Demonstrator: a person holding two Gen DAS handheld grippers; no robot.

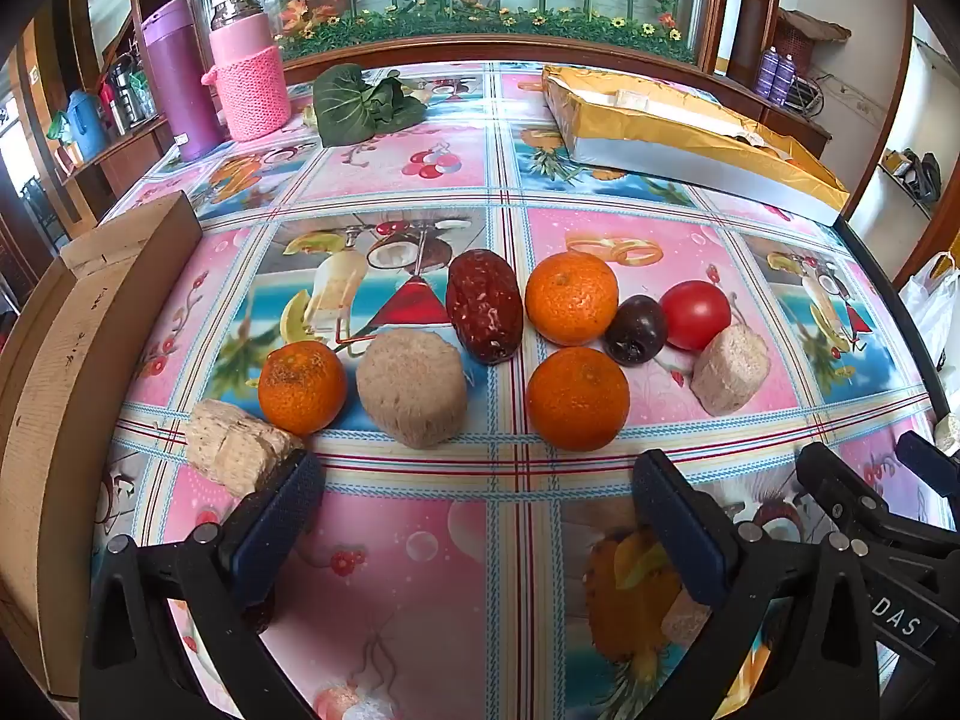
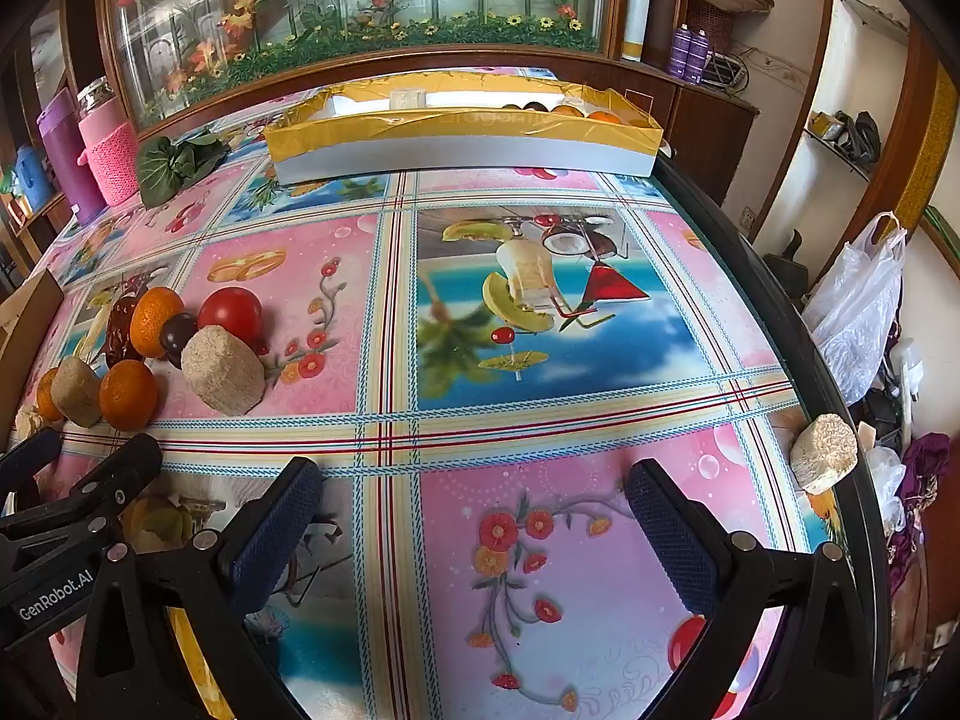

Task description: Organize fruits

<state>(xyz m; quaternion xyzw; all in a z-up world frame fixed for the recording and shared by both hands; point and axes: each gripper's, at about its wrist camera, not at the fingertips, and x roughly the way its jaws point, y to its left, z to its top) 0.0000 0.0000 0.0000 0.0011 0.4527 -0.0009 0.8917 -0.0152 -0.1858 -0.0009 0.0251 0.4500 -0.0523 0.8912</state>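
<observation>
A cluster of fruit lies on the patterned tablecloth just ahead of my left gripper (image 1: 480,510), which is open and holds nothing. It has three oranges (image 1: 577,398), (image 1: 571,298), (image 1: 302,387), a dark red date (image 1: 483,306), a dark plum (image 1: 635,329), a red tomato (image 1: 696,314) and several beige round cakes (image 1: 411,386), (image 1: 731,368), (image 1: 237,447). My right gripper (image 2: 474,510) is open over bare cloth, with the same cluster (image 2: 222,369) to its left. A yellow-lined box (image 2: 462,135) with some fruit inside stands at the table's far side.
A cardboard box (image 1: 66,360) stands at the left table edge. Pink (image 1: 252,81) and purple (image 1: 180,78) flasks and a green leaf (image 1: 354,105) sit at the far left. One beige cake (image 2: 823,453) rests by the right table rim, beside a plastic bag (image 2: 858,312).
</observation>
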